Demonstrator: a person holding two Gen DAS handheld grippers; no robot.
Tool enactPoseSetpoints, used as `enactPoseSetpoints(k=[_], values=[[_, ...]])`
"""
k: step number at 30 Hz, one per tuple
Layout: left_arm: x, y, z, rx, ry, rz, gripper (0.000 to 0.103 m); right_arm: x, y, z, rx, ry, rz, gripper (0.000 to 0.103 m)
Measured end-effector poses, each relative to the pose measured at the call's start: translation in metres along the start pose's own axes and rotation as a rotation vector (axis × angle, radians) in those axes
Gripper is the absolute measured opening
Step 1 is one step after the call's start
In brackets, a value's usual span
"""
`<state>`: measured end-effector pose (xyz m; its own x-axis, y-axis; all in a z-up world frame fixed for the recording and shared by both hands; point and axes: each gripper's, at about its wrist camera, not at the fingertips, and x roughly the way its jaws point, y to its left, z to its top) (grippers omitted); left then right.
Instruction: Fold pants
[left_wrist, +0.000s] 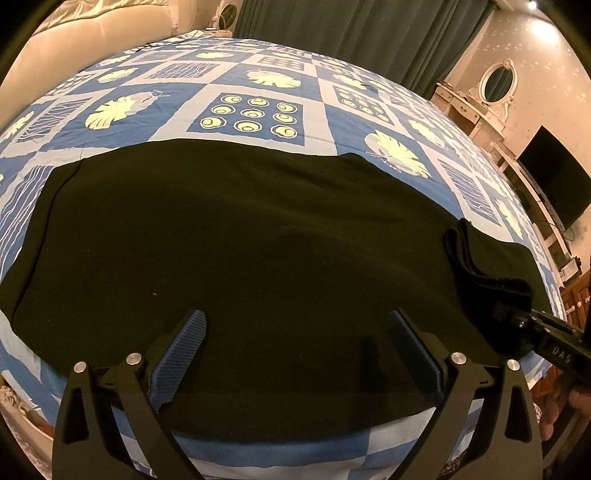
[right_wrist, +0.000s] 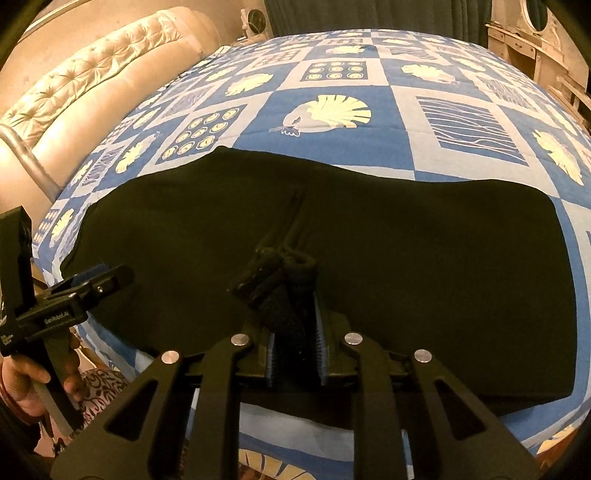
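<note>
Black pants (left_wrist: 236, 258) lie spread wide across the near edge of the bed, on a blue-and-white patchwork bedspread (left_wrist: 258, 96) printed with pale yellow leaves and rings. In the right wrist view the same dark cloth (right_wrist: 424, 258) stretches from side to side, with a seam running up its middle.

The left gripper (left_wrist: 295, 350) hangs just over the near hem, its blue ribbed pads (left_wrist: 181, 354) spread well apart, nothing between them. From the other camera it shows at the far left (right_wrist: 98, 278), a hand (right_wrist: 22, 384) wrapped around its grip.

The right gripper (right_wrist: 295, 350) is pressed together on a bunched fold of the pants' edge, the thick black roll (right_wrist: 291, 291) standing up between its blue pads (right_wrist: 320, 343). In the left wrist view that same gripper (left_wrist: 517, 317) comes in from the right edge, pinching a raised ridge of fabric (left_wrist: 480, 266) lifted off the flat part of the garment.

Behind the bed: a tufted cream headboard (right_wrist: 92, 92), dark green curtains (left_wrist: 351, 37), a white dresser with an oval mirror (left_wrist: 498, 83), and a dark television screen (left_wrist: 554, 177) along the right wall.
</note>
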<state>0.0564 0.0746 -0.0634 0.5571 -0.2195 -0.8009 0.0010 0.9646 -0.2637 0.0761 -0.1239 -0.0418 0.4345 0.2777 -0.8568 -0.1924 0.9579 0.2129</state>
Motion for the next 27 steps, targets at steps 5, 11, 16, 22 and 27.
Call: enactPoseSetpoints(k=[5,11,16,22,27], values=[[0.000,0.000,0.000,0.001,0.000,0.002,0.098,0.003,0.004,-0.003,-0.018,0.005,-0.011,0.020],[0.000,0.000,-0.001,0.001,-0.001,0.003,0.098,0.005,0.008,-0.005,-0.034,0.010,-0.023,0.021],[0.000,0.000,0.000,0.001,-0.001,0.004,0.098,0.006,0.011,-0.007,-0.050,0.011,-0.031,0.023],[0.000,0.000,0.000,0.001,-0.001,0.004,0.098,0.007,0.015,-0.010,-0.067,0.014,-0.040,0.027],[0.000,0.000,0.000,0.001,-0.002,0.005,0.098,0.008,0.020,-0.012,-0.089,0.015,-0.055,0.030]])
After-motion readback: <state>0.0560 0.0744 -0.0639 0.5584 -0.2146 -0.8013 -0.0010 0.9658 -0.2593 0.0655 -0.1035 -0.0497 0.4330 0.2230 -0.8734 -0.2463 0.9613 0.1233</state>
